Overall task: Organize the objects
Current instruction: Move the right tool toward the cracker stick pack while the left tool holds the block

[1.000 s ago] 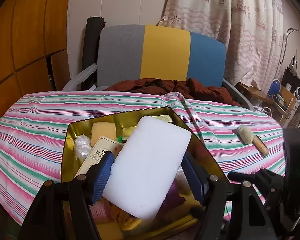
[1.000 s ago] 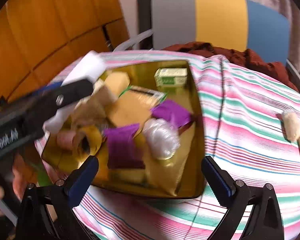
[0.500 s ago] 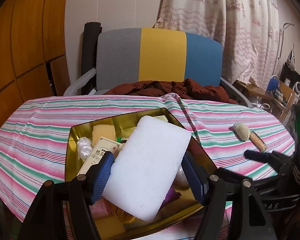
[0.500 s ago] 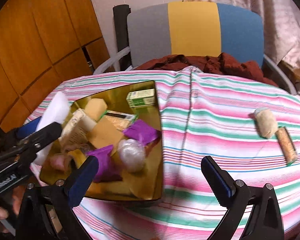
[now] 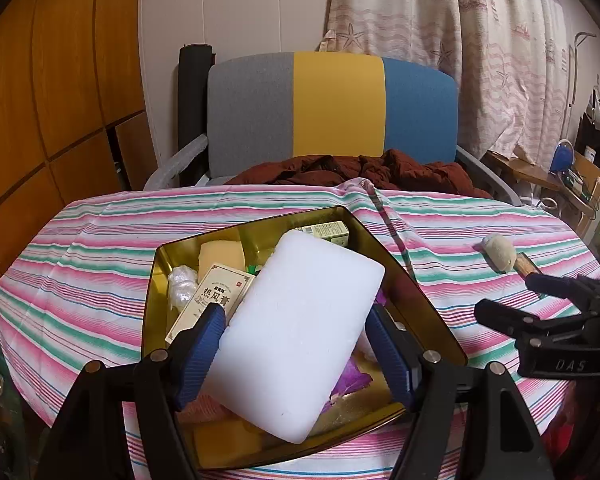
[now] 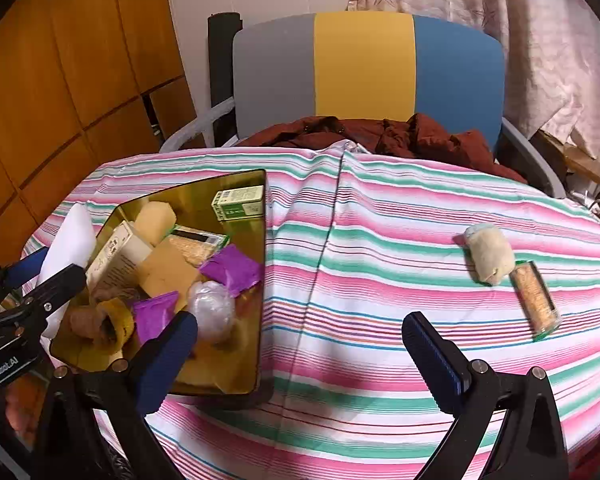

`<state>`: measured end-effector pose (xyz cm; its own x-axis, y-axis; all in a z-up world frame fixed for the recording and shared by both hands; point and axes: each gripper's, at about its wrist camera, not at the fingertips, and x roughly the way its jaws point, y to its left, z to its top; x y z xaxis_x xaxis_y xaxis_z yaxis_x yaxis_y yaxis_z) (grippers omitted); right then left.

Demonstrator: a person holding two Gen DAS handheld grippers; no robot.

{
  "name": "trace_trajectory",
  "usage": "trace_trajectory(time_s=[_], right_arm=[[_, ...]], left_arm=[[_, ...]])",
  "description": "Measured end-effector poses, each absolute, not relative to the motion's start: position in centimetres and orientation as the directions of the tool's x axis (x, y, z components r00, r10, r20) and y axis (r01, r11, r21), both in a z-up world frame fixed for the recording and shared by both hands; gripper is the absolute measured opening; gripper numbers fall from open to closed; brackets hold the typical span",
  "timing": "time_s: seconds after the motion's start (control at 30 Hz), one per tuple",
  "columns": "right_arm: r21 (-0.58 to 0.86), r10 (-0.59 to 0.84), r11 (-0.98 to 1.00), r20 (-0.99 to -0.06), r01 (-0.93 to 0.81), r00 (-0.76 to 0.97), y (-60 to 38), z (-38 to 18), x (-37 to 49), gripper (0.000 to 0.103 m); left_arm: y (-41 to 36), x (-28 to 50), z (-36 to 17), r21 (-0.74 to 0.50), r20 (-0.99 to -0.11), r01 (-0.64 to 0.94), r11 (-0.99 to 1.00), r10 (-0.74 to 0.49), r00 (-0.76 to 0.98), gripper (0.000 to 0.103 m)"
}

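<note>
White foam block (image 5: 296, 332): gripped between left gripper (image 5: 298, 350) fingers, above gold tin (image 5: 432, 304); right gripper (image 6: 300, 354) fingers spread wide, nothing held.

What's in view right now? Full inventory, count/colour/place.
white foam block: 1, white, held over the tin
gold tin: 1, gold, on the tablecloth, left side, full of items
green-white box: 1, far corner of the tin
purple packets: 2, purple, in the tin
clear wrapped bundle: 1, in the tin, near right wall
beige roll: 1, beige, on the cloth, right
cork-textured packet: 1, tan, touching the roll
striped tablecloth: 1, pink/green/white
chair: 1, grey/yellow/blue, behind the table
brown garment: 1, on the chair
left gripper: shut on the foam block
right gripper: open, empty, over the cloth
</note>
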<state>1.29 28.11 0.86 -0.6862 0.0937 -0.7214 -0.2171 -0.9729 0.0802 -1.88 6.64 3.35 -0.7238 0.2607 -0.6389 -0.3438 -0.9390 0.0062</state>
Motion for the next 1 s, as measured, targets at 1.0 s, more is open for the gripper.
trace_trajectory(time_s=[1.0], right_arm=[[-0.049, 0.242, -0.95, -0.745, -0.31, -0.621, 37.5, 1.9, 0.7, 0.103]], left_arm=[[11.3, 0.0, 2.7, 0.033, -0.66, -0.47, -0.882, 0.334, -0.673, 0.074]])
